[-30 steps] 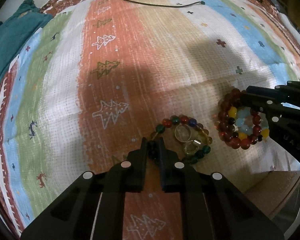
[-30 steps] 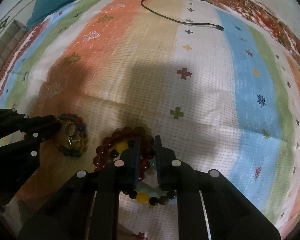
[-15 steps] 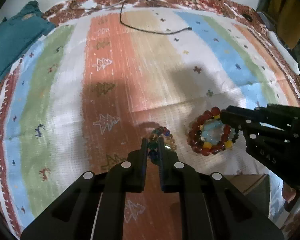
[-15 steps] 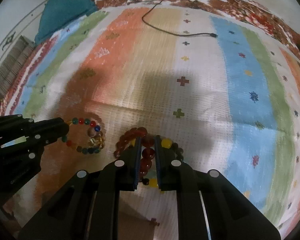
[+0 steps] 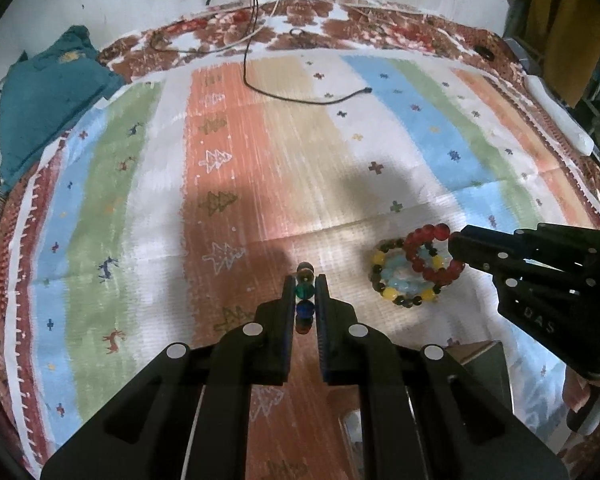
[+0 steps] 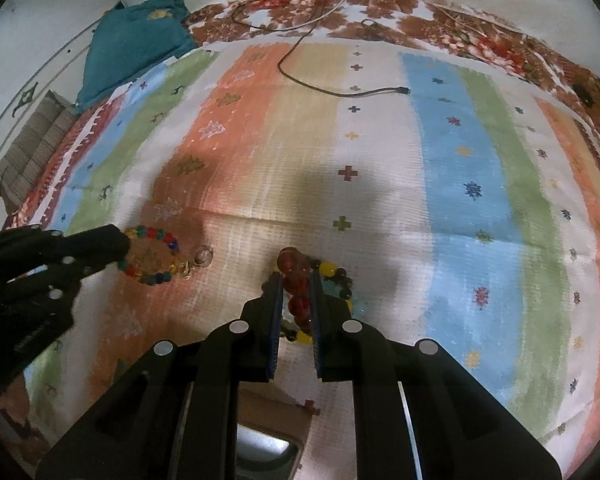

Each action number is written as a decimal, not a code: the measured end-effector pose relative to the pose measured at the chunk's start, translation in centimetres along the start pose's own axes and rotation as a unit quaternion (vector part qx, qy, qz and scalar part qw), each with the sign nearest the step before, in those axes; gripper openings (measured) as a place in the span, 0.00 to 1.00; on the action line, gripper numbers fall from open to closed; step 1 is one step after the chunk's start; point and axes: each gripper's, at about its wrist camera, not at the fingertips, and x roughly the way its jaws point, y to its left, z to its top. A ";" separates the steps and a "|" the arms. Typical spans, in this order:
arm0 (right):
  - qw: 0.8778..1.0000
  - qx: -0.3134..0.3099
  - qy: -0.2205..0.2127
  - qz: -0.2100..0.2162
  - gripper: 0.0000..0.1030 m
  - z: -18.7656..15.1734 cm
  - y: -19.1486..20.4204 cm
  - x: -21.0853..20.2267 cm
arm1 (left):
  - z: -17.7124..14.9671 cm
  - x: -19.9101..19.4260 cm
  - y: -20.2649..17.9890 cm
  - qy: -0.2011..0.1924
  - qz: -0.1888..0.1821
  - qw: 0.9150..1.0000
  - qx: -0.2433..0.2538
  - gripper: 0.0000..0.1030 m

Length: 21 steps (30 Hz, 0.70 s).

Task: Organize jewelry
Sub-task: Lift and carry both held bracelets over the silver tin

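Left gripper (image 5: pixel 304 280): jaws closed on the multicolour bead bracelet (image 5: pixel 305 300). Green and blue beads show in the gap between the jaws, lower centre of the left wrist view. In the right wrist view the same bracelet (image 6: pixel 152 256) hangs as a loop off the jaw tips at left centre, a clear charm dangling to its right.

Right gripper (image 6: pixel 296 280): jaws closed on the dark red bead bracelet (image 6: pixel 298 284), lower centre of frame. A second strand with yellow and dark beads (image 6: pixel 332 276) and pale blue beads hangs with it; whether it is gripped too or only tangled, cannot tell. Left wrist view shows the bunch (image 5: pixel 416 272) at right centre, off the tip of the right gripper.

Change over the last second: both bracelets were lying on the striped blanket (image 5: pixel 260 168), with jaws already shut on them. Now both are lifted clear; the blanket looks further off and more of the room edge shows. Pickup looks done for both pieces; judged next step is carrying them to wherever they are kept. A brown box corner (image 5: pixel 480 364) shows at lower right, possibly the destination, not certain.

Other items: black cable (image 5: pixel 300 96) at upper centre, teal cloth (image 5: pixel 48 96) at upper left.

Writing: pale letters on the right gripper's body (image 5: pixel 540 320), roughly "DAS"; partly legible only. No other labels readable.
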 end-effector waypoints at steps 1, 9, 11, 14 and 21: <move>1.000 0.005 0.000 0.005 0.13 -0.1 -0.1 -0.2 | 0.0 -0.4 0.0 -0.004 -0.002 1.000 -0.001 0.09; 1.000 0.002 -0.025 -0.002 0.13 -0.9 0.2 -2.7 | -0.9 -3.3 -0.6 -0.026 -0.012 1.000 -0.003 0.09; 0.999 0.000 -0.034 -0.007 0.13 -1.2 0.3 -3.5 | -1.2 -4.0 -0.9 -0.032 -0.015 0.999 -0.002 0.09; 0.999 0.005 -0.049 -0.008 0.13 -1.5 0.5 -4.7 | -1.6 -4.8 -1.1 -0.039 -0.019 0.999 -0.002 0.09; 0.998 -0.006 -0.058 -0.025 0.13 -2.9 1.0 -6.3 | -2.8 -6.2 -1.9 -0.049 -0.026 0.998 0.003 0.09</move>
